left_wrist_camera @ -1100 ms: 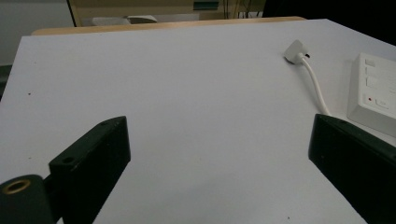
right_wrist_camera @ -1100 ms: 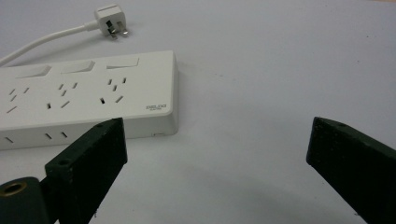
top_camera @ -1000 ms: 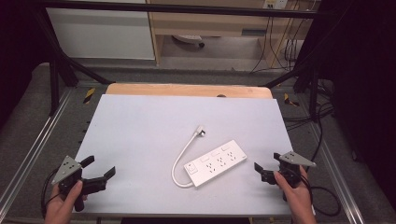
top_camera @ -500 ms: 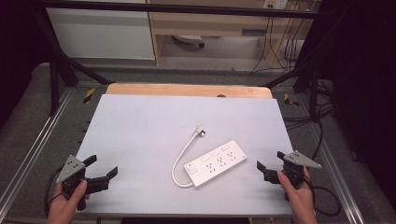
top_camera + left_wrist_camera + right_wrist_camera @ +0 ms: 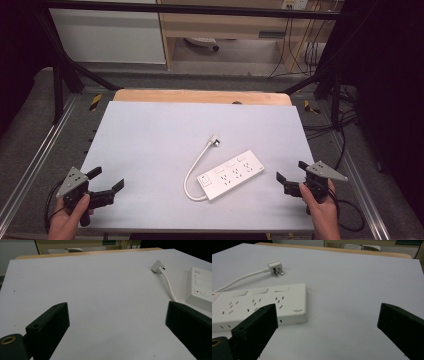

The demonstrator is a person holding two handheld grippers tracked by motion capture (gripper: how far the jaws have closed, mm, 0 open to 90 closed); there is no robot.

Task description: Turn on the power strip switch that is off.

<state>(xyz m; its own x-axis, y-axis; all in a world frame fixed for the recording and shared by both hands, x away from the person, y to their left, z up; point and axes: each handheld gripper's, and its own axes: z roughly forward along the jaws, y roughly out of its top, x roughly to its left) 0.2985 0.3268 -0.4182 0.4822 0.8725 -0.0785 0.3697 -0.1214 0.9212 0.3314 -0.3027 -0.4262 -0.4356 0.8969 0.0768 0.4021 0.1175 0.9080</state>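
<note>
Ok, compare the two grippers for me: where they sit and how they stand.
The left gripper sits at the table's near-left corner, far from the power strip; the right gripper sits at the near-right edge, close beside it. Both are open, empty and hand-held.

White power strip [image 5: 229, 175] flat on pale grey table [image 5: 150, 140], right of centre, lying diagonally, sockets up w/ row of switches along far edge. White cable [image 5: 194, 165] loops off its near-left end & curves back to plug [image 5: 215, 141], unplugged, resting on table just beyond strip.
</note>
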